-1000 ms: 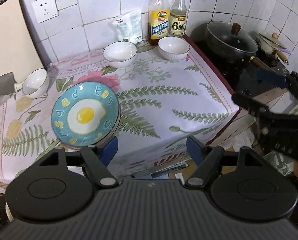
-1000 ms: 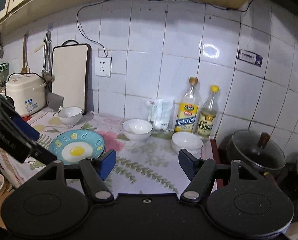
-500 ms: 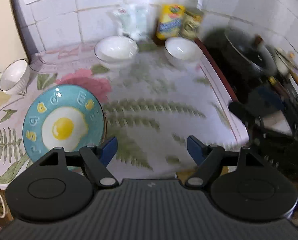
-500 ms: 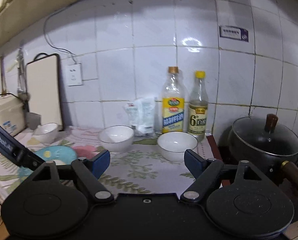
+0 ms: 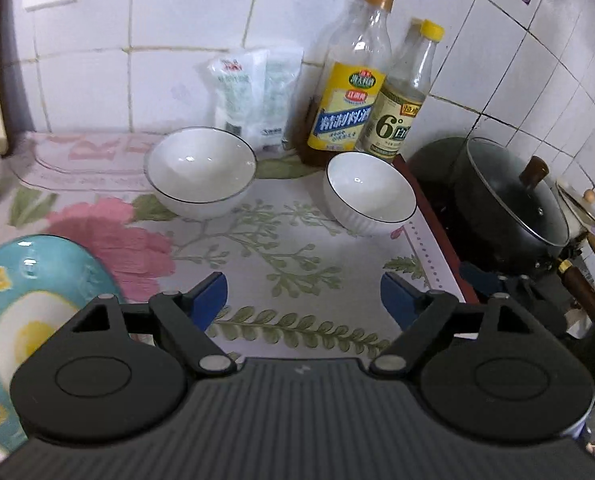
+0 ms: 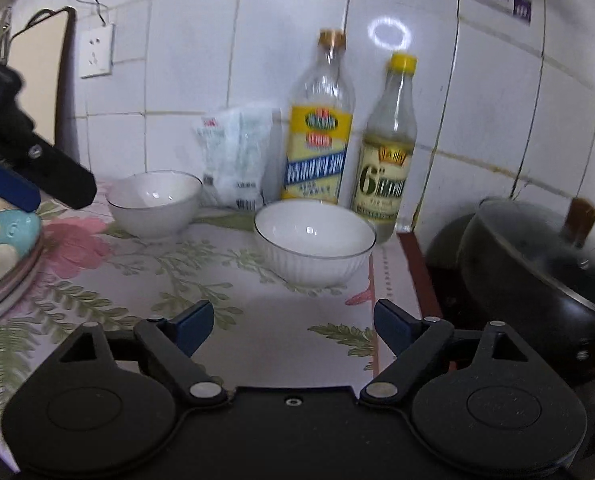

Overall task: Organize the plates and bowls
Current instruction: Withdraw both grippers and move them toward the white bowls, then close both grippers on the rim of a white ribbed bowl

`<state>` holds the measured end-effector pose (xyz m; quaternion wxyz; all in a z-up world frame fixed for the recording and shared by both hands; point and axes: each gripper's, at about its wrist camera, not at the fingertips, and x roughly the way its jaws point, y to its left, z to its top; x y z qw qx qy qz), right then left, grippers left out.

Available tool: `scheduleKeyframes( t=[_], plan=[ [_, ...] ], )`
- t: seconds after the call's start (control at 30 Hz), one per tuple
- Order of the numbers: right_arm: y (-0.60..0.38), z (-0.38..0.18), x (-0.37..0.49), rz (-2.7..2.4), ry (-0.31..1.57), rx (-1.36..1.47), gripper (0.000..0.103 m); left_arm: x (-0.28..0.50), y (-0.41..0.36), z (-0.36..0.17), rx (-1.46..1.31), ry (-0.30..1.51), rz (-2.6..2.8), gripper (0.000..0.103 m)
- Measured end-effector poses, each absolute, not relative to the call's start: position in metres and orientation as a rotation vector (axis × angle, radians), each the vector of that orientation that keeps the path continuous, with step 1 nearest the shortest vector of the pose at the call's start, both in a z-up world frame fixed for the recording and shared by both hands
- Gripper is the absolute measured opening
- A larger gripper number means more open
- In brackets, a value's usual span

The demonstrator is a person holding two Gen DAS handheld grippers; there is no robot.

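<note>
Bowls first: both tools, left [image 5: 303, 300] and right [image 6: 293, 326], empty with jaws opening; right should straddle ribbed white bowl's [image 6: 315, 250] rim squarely, clear of vinegar bottle [image 6: 387, 148].

The left gripper [image 5: 303, 298] hangs over the floral tablecloth [image 5: 281, 248], jaws opening with nothing between them. Two white bowls [image 5: 200, 172] [image 5: 369, 192] stand apart ahead. A fried-egg plate [image 5: 37, 280] lies at left.
</note>
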<state>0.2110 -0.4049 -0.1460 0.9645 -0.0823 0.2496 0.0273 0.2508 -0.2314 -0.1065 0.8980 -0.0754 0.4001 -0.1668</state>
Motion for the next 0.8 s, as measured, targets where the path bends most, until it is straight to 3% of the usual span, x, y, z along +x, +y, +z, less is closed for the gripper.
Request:
scheduleKeyframes(
  t=[0.8],
  plan=[
    [-0.414, -0.181, 0.326, 0.093, 0.663, -0.200, 0.092, 0.379, -0.299, -0.161, -0.284, 0.842, -0.402, 0.084]
  ],
)
